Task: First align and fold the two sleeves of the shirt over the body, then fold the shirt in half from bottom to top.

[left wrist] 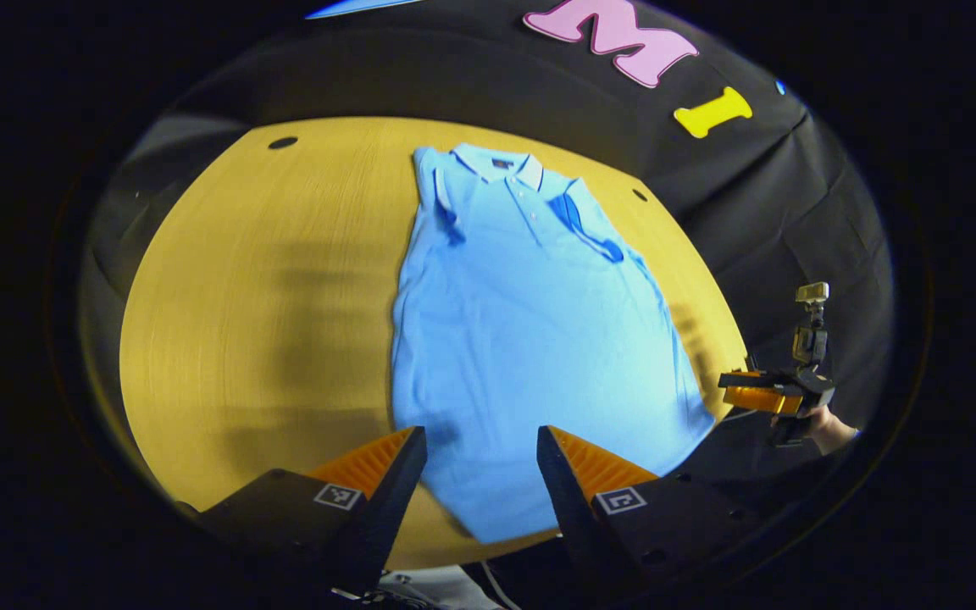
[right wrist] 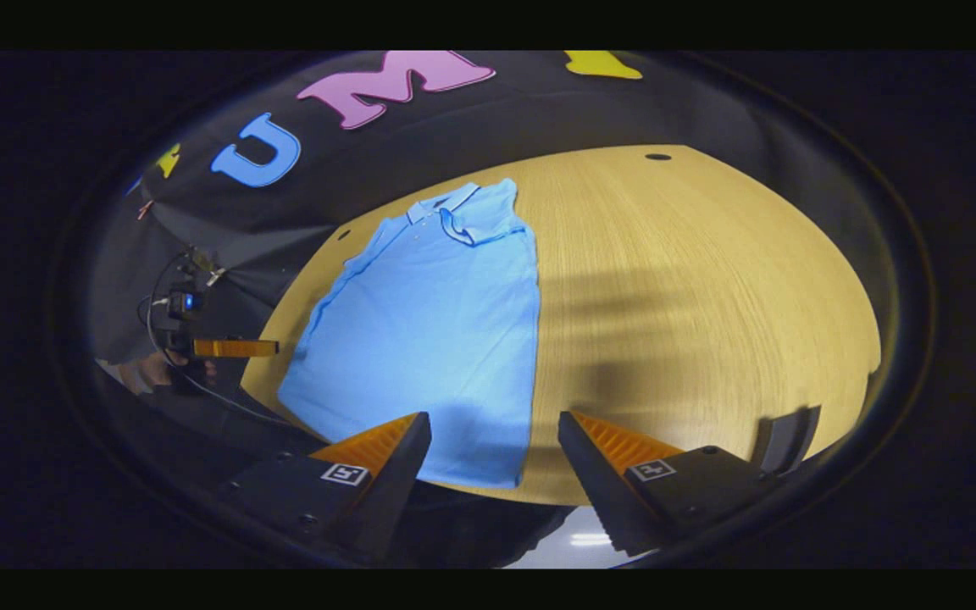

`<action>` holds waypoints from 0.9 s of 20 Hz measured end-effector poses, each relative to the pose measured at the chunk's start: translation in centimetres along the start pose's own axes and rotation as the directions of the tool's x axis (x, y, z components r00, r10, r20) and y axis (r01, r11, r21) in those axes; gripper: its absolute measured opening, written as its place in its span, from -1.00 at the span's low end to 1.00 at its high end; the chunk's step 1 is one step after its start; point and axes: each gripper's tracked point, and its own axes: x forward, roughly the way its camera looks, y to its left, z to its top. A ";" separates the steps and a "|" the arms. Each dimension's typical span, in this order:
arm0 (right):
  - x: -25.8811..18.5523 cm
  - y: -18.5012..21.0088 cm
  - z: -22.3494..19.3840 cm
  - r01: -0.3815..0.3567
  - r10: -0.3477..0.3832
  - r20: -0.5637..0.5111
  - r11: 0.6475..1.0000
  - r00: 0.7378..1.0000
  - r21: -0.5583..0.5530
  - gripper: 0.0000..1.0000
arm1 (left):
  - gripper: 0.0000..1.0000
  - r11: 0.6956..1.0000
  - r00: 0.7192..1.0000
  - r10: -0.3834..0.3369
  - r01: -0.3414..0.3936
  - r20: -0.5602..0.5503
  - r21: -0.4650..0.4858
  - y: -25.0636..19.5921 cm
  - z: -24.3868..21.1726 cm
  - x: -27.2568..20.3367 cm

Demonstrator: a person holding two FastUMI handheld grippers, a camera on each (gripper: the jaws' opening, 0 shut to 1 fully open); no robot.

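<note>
Light blue polo shirt (left wrist: 530,339) lies flat on the wooden table (left wrist: 242,339), collar toward the far edge, hem toward the near edge; both sleeves lie folded in over the body, darker trim showing at the shoulders. In the right gripper view the shirt (right wrist: 437,339) sits on the table's left part, the table (right wrist: 708,296) bare and pale to its right. Hem corner overhangs or reaches the near edge in the left gripper view; which of the two is hard to tell. Left gripper (left wrist: 481,457) hangs above the hem, fingers spread wide, nothing between them, apart from the cloth. Right gripper (right wrist: 495,445) likewise hangs over the hem's right corner, fingers spread, holding nothing. The other gripper shows at the table's side in each view: right gripper (left wrist: 763,394) off the shirt's right edge with a hand (left wrist: 827,428) behind it, left gripper (right wrist: 234,347) off the left edge with cables trailing; their finger gaps are too small and edge-on to read there. Table surface: light wood grain, small dark holes (left wrist: 282,142) near the far corners, soft shadows across it. Black cloth wall (left wrist: 454,76) behind and around the table. A dark object (right wrist: 784,436) at the near right table edge is cut off and unidentifiable.
</note>
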 end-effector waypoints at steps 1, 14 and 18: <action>-0.1 0.1 -0.9 -0.009 0.009 -0.010 1.000 1.000 0.023 0.89 | 0.70 1.000 1.000 -0.013 0.012 -0.017 -0.020 -0.1 -1.3 -0.3; 0.9 3.4 -4.3 -0.168 0.223 -0.121 0.920 0.967 0.354 0.84 | 0.71 0.988 0.986 -0.118 0.104 -0.117 -0.118 -1.0 -7.3 0.9; 2.0 5.2 -4.3 -0.200 0.264 -0.124 0.903 0.956 0.380 0.80 | 0.63 0.977 0.982 -0.155 0.135 -0.111 -0.165 -1.7 -6.5 1.3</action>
